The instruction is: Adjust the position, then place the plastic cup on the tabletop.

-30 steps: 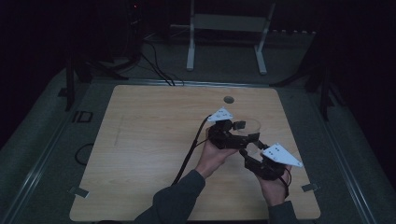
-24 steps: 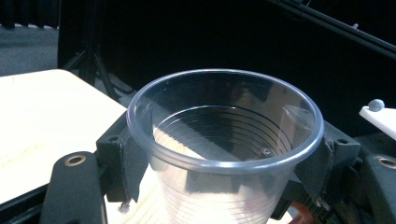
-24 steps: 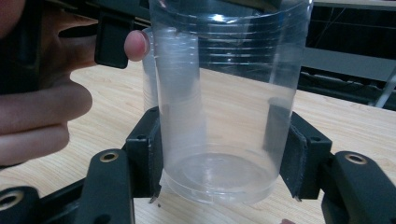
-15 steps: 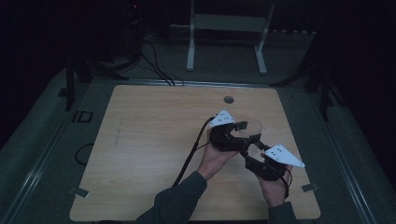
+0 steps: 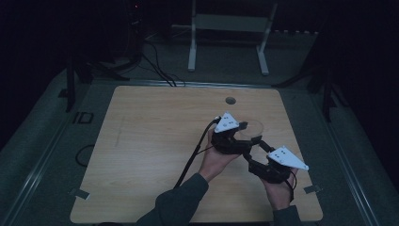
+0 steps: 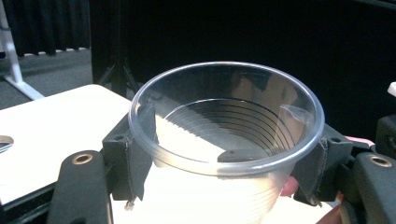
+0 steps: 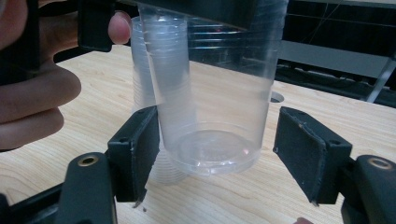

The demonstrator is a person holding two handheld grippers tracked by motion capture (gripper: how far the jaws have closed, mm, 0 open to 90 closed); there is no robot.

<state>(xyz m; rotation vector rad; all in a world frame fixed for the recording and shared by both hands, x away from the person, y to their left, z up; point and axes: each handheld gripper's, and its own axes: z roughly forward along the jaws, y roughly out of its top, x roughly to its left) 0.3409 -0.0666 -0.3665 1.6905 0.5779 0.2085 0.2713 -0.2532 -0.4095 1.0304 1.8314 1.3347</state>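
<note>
Pale wooden table (image 5: 141, 155) with a small round hole (image 5: 230, 100) near its far edge, dark room around it. Both grippers worked over the right half, close together. Left gripper (image 6: 224, 158), held from below by the person's left hand (image 5: 217, 160), was clamped on a clear ribbed plastic cup (image 6: 226, 140) just under the rim, mouth up, lifted off the tabletop; its jaws had just been closing. Right gripper (image 7: 217, 154) sat lower, its jaws either side of the cup's base (image 7: 212, 151); left pad touching, right pad clear of the wall. Grip released; jaws had just been opening.
</note>
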